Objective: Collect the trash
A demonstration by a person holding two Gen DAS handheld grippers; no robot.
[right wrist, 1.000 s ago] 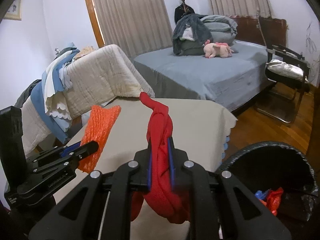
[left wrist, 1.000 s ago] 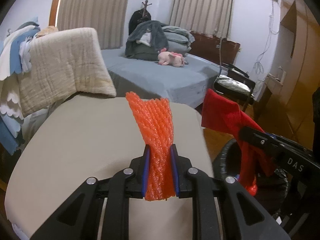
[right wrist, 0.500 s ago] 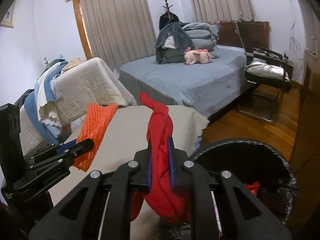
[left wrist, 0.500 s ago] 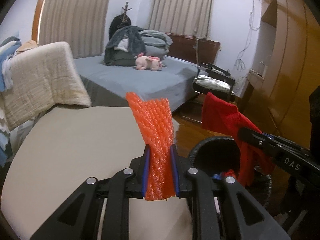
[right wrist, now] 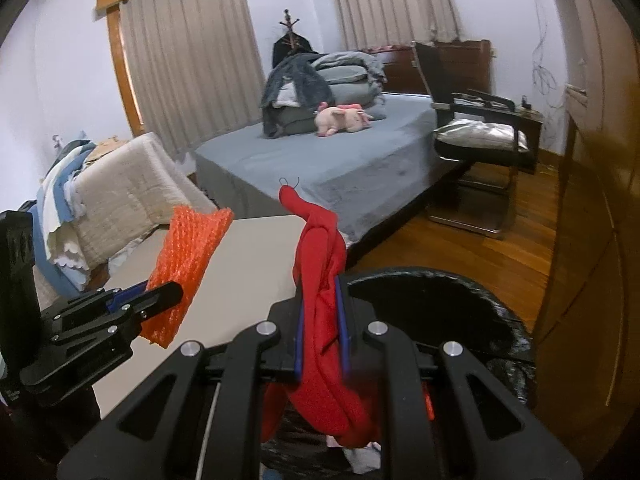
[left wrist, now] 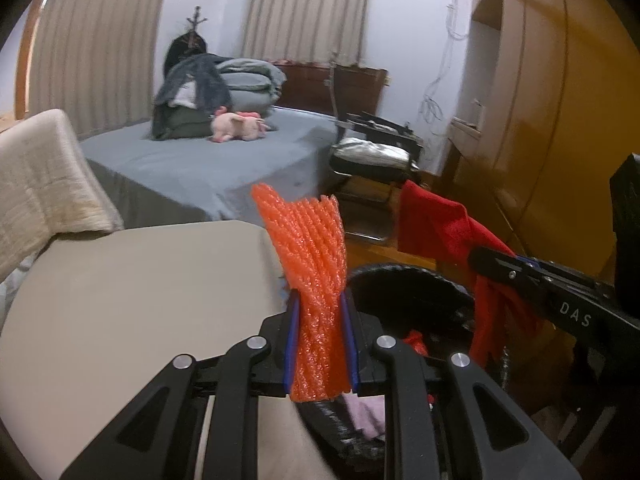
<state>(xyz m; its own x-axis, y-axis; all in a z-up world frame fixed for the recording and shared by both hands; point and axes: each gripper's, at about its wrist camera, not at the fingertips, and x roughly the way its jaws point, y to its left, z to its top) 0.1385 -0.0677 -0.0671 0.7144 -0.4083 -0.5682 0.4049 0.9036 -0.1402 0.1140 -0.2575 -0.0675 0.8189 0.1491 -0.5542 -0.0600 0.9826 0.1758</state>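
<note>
1. I am holding the left gripper (left wrist: pixel 320 340) nearly closed, its blue-lined jaws pinching a strip of orange foam netting (left wrist: pixel 308 264) that is standing up between them and fanning out at the top.
2. I am holding the right gripper (right wrist: pixel 322 328) closed almost all the way on a bunched red cloth (right wrist: pixel 320 304); one twisted end is poking up above the jaws and the rest is hanging below them in folds.
3. From the right wrist view, the left gripper (right wrist: pixel 160 294) is sitting to my left with the orange foam netting (right wrist: pixel 188 256) tilted over the beige tabletop (right wrist: pixel 248 272); from the left wrist view, the right gripper (left wrist: pixel 504 266) is reaching in from the right with the red cloth (left wrist: pixel 444 228) draped over it.
4. Just beyond and below both grippers, a round bin lined with a black plastic bag (right wrist: pixel 460 304) is standing beside the table edge, and the red cloth is hanging over its mouth. Inside it I am seeing bits of red and pale scrap (left wrist: pixel 414 338).
5. The netting is hanging at about the table edge, next to the bin's rim (left wrist: pixel 404 272).
6. Farther out, a bed with a grey-blue cover (right wrist: pixel 340 168) is carrying folded bedding and a pink plush toy (right wrist: pixel 342 118), and a black metal chair with a silver cushion (right wrist: pixel 480 136) is standing on the wooden floor.
</note>
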